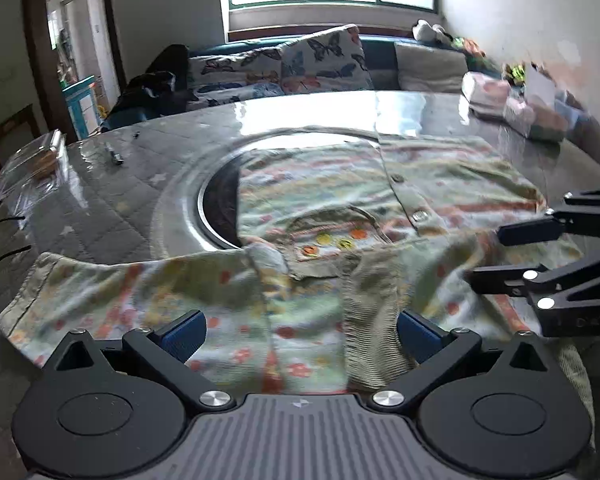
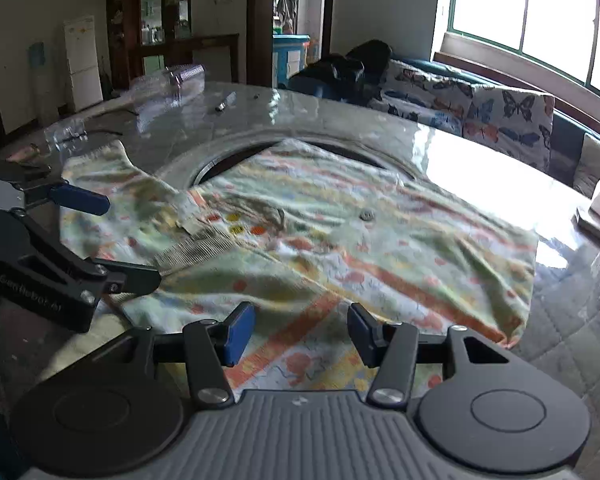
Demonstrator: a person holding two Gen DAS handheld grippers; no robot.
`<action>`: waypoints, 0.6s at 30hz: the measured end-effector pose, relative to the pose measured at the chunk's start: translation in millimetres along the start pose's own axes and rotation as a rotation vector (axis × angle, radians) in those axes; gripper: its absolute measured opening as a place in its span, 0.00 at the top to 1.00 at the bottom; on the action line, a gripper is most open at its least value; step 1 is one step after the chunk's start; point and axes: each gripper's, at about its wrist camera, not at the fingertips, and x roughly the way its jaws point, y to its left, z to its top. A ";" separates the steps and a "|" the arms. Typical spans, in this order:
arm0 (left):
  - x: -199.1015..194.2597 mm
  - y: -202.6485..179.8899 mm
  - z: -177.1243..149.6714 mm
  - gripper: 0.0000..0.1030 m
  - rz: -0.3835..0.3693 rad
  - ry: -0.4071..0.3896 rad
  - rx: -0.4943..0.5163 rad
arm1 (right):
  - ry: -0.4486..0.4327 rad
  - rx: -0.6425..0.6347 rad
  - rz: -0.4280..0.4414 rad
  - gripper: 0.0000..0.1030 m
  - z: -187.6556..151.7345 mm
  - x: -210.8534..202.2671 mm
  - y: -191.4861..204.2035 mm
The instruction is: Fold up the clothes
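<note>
A pale green shirt with orange and yellow floral print, buttons and a ribbed collar lies spread on the round table; it also shows in the right wrist view. My left gripper is open above the shirt's near edge, by the collar, holding nothing. My right gripper is open above the near part of the shirt, holding nothing. The right gripper shows at the right of the left wrist view, jaws apart. The left gripper shows at the left of the right wrist view, jaws apart.
The table has a quilted cover under clear plastic and a round recessed centre. A pen and a clear bag lie far left. Folded cloth items sit far right. A sofa with butterfly cushions stands behind.
</note>
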 end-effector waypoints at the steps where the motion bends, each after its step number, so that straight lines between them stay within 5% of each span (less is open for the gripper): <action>1: -2.4 4.8 0.0 0.00 0.013 -0.006 -0.016 | -0.008 -0.003 0.008 0.48 0.8 -2.7 1.9; 15: -16.4 145.2 -16.2 0.01 0.338 -0.061 -0.366 | 0.009 -0.056 0.055 0.44 0.3 7.7 22.7; 18: -13.4 173.9 -20.1 0.12 0.385 -0.055 -0.444 | 0.009 -0.046 0.053 0.43 -0.1 7.7 22.2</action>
